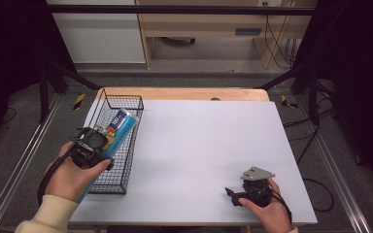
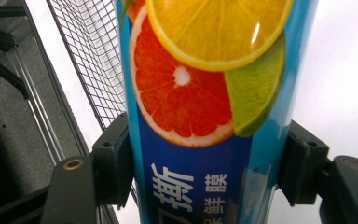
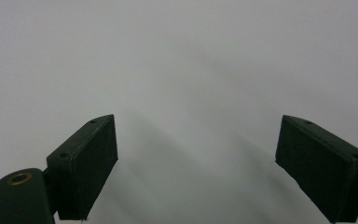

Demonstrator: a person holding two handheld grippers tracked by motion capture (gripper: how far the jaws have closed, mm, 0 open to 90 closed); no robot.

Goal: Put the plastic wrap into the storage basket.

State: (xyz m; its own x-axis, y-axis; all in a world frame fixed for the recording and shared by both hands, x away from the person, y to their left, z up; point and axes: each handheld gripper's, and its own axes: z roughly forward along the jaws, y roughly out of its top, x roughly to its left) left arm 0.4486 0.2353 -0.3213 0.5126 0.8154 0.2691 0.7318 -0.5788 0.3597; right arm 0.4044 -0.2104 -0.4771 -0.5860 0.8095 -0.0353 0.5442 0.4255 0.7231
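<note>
The blue cling-film box (image 2: 200,140), long and printed with citrus slices and white characters, sits clamped between the jaws of the left gripper (image 1: 93,145). In the left gripper view both black pads press flat against the box's two long sides, one on each side of the blue printed band; the jaws stand only as wide as the box itself, so this is a firm grip and not a loose cradle.

In the high view the box runs lengthwise through the wire basket (image 1: 126,141). Its far end lies ahead of the left gripper, low inside the basket near the back wall. Its near end passes under the gripper and juts past the basket's front rim toward the person. Cannot tell whether the box rests on the basket floor or hangs just above it.

Judged progress: box is in or over the basket but not let go. Left to do, if placing: lower it fully, open the jaws, draw the hand back.

The right gripper (image 1: 234,194) rests well apart, far to the right of the left one, low on the white table (image 1: 209,145). Its jaws stand wide apart with nothing between them, only bare surface ahead.
</note>
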